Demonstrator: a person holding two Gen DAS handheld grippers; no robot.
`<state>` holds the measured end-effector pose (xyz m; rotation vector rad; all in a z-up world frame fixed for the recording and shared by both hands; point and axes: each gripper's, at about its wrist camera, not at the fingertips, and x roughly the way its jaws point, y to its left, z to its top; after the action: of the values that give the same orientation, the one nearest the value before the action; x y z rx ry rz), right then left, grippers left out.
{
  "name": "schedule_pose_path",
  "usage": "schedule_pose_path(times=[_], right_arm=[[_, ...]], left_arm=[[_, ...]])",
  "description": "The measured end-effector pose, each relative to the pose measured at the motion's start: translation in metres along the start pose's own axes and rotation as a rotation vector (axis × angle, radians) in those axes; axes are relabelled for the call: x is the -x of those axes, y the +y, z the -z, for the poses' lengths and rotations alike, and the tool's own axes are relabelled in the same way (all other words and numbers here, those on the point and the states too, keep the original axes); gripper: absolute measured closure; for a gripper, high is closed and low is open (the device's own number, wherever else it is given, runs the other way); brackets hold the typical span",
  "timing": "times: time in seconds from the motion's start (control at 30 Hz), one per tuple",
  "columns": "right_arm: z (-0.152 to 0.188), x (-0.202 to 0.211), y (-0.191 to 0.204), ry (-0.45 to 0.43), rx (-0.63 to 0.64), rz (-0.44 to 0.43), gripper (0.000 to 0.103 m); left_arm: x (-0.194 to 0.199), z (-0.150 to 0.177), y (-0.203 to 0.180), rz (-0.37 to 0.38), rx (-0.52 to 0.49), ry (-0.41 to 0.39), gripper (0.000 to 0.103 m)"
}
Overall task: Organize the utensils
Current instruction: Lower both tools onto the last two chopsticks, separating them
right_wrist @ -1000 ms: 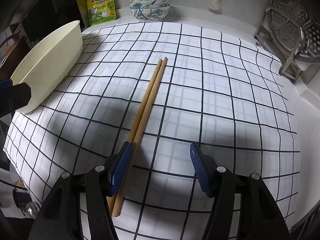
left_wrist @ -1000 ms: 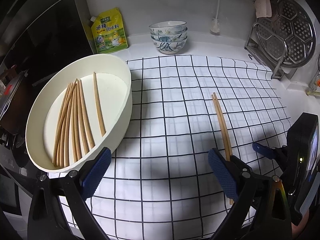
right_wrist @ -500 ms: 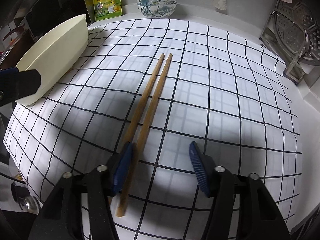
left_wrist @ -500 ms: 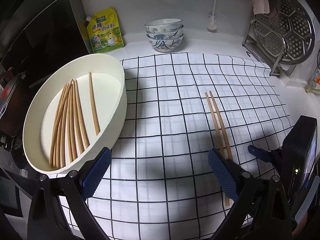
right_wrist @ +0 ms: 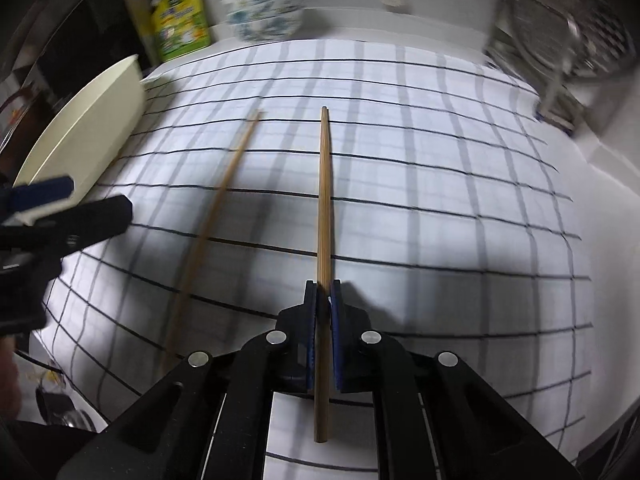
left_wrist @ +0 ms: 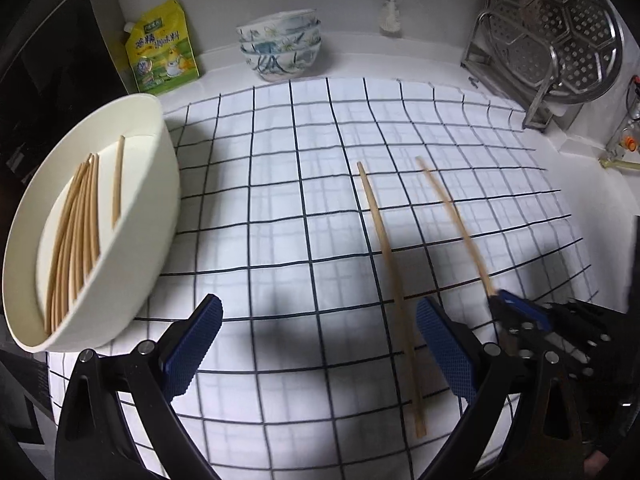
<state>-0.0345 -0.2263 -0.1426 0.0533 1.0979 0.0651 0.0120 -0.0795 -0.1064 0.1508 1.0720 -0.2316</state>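
Note:
My right gripper [right_wrist: 323, 292] is shut on a wooden chopstick [right_wrist: 324, 200] and holds it above the checked cloth; it shows in the left wrist view [left_wrist: 452, 216] too, with the right gripper [left_wrist: 506, 300] at the lower right. A second chopstick [left_wrist: 390, 276] lies on the cloth, also seen in the right wrist view [right_wrist: 212, 216]. My left gripper [left_wrist: 320, 340] is open and empty, just left of the lying chopstick. A cream oval bowl [left_wrist: 160, 216] at the left holds several chopsticks [left_wrist: 76, 232].
A checked cloth [left_wrist: 280, 200] covers the counter. Stacked patterned bowls [left_wrist: 280, 48] and a yellow-green pouch [left_wrist: 162, 54] stand at the back. A metal steamer rack [left_wrist: 560, 36] stands at the back right. A dark stove edge lies to the left.
My right gripper has shut on one of the two chopsticks and lifted it, parting it from the other. The left gripper has shifted slightly and stays open.

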Motion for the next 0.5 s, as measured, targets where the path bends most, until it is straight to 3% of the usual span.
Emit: schedule_pose_path(times=[0.2, 0.4, 0.5], right_arm=[[0.012, 0.009, -0.034, -0.006, -0.077, 0.009, 0.096], [0.015, 0.013, -0.039, -0.024, -0.088, -0.022, 0.096], [0.008, 0.013, -0.039, -0.036, -0.081, -0.016, 0.086]], left_arm=[[-0.027, 0.005, -0.015, -0.032, -0.009, 0.025, 0.007], [-0.037, 0.008, -0.021, -0.050, -0.011, 0.025, 0.007], [-0.040, 0.009, -0.022, -0.058, -0.014, 0.022, 0.007]])
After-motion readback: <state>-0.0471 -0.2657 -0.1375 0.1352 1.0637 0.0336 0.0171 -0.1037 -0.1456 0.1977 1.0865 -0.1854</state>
